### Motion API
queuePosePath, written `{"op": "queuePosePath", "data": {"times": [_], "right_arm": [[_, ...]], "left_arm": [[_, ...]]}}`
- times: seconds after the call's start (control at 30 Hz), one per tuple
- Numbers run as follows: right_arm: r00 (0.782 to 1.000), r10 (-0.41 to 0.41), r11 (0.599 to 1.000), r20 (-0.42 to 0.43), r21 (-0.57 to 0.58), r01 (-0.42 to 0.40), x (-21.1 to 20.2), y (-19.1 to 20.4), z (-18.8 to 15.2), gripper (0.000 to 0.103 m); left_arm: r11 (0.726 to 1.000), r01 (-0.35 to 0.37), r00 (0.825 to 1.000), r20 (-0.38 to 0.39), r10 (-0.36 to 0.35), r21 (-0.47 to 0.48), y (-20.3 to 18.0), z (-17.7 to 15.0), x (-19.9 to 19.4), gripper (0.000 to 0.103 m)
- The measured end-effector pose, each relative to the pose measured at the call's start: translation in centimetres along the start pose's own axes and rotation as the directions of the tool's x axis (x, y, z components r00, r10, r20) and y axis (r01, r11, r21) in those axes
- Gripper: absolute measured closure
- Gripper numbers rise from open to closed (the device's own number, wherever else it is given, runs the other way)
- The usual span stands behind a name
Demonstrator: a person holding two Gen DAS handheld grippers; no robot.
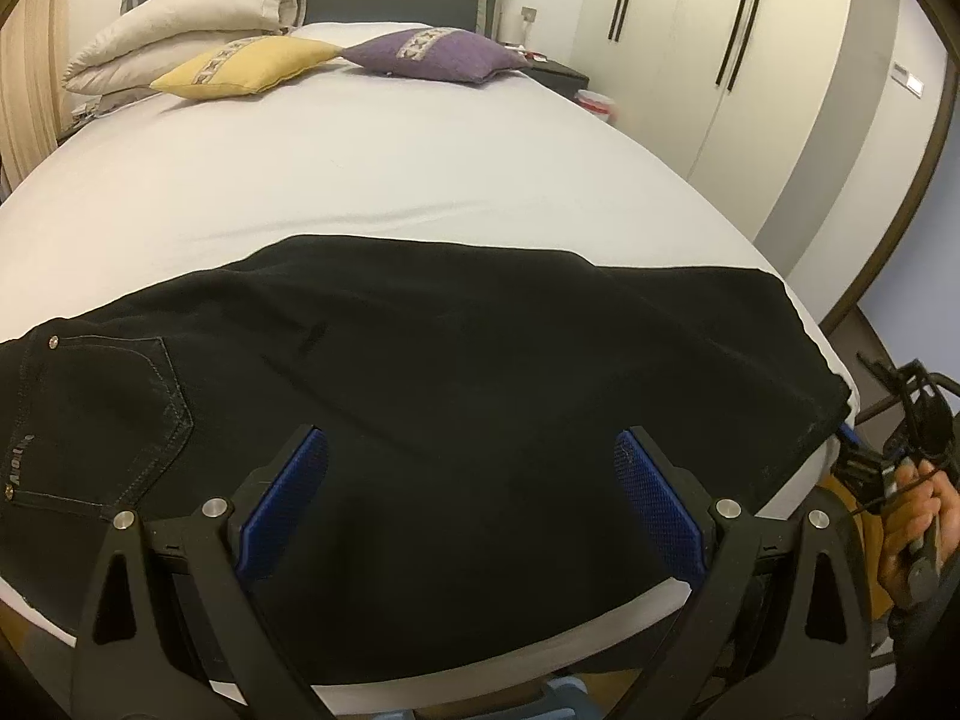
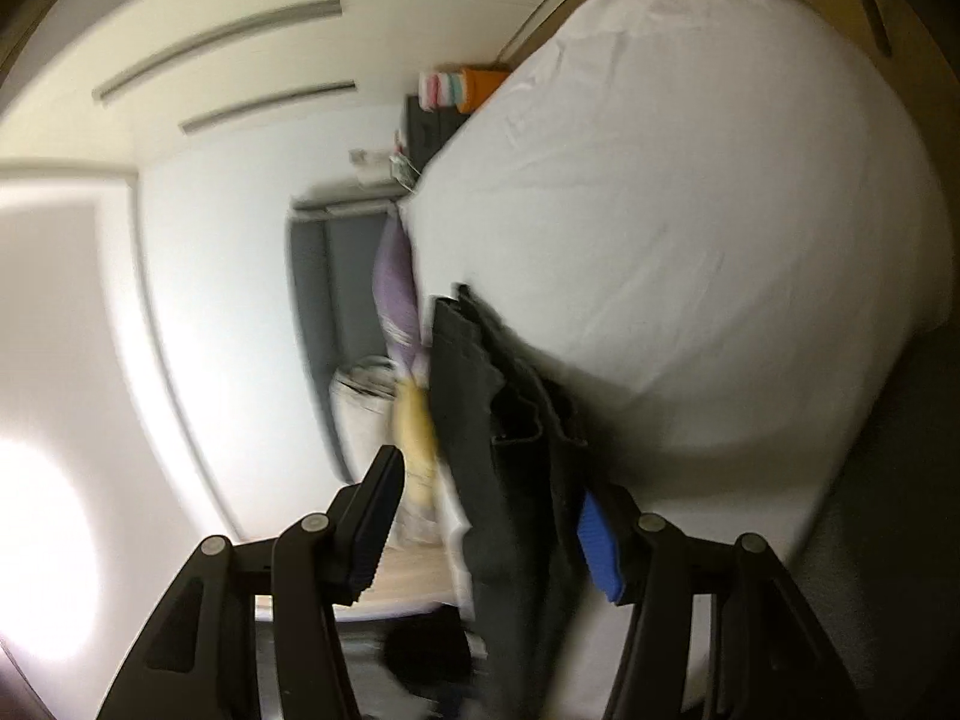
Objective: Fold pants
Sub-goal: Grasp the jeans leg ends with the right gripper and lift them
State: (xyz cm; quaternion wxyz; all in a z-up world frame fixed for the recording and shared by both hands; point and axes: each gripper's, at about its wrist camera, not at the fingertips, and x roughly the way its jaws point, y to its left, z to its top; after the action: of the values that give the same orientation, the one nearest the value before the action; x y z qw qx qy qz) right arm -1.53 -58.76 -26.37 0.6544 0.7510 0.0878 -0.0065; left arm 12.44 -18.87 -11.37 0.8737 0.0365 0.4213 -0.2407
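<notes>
Black pants (image 1: 420,390) lie flat across bed (image 1: 360,180) edge. Left tongs (image 1: 471,498) wide apart over them, empty. Right tongs (image 2: 492,528) wide too, pant hem btwn fingers, view blurred.

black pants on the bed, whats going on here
A person with a handheld gripper in each hand is folding black pants on a white bed. The pants lie across the near edge, back pocket toward the left. The left gripper hovers open above the middle of them, gripping nothing. The right gripper, rolled sideways in a blurred view, is open around the leg-hem end at the bed's right edge, not yet closed. Yellow and purple cushions sit by the headboard.
</notes>
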Motion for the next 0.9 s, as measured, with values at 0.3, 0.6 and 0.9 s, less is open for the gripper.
{"op": "queuePosePath", "data": {"times": [0.3,0.6,0.9], "right_arm": [[0.998,-0.043,0.994,0.038,-0.103,0.047,2.6,1.4,-0.1,0.045],[0.989,-0.145,0.978,0.035,-0.143,0.149,5.3,2.1,-0.1,0.094],[0.935,-0.325,0.761,0.141,-0.549,0.347,9.7,11.0,-5.6,0.094]], "left_arm": [[1.000,0.016,0.999,-0.036,-0.017,-0.013,-0.5,-0.6,0.6,0.005],[0.999,0.041,0.997,-0.067,-0.042,-0.018,-0.8,-0.9,1.4,0.005],[0.991,0.035,0.999,-0.024,-0.038,-0.126,2.7,-0.3,0.2,0.005]]}}
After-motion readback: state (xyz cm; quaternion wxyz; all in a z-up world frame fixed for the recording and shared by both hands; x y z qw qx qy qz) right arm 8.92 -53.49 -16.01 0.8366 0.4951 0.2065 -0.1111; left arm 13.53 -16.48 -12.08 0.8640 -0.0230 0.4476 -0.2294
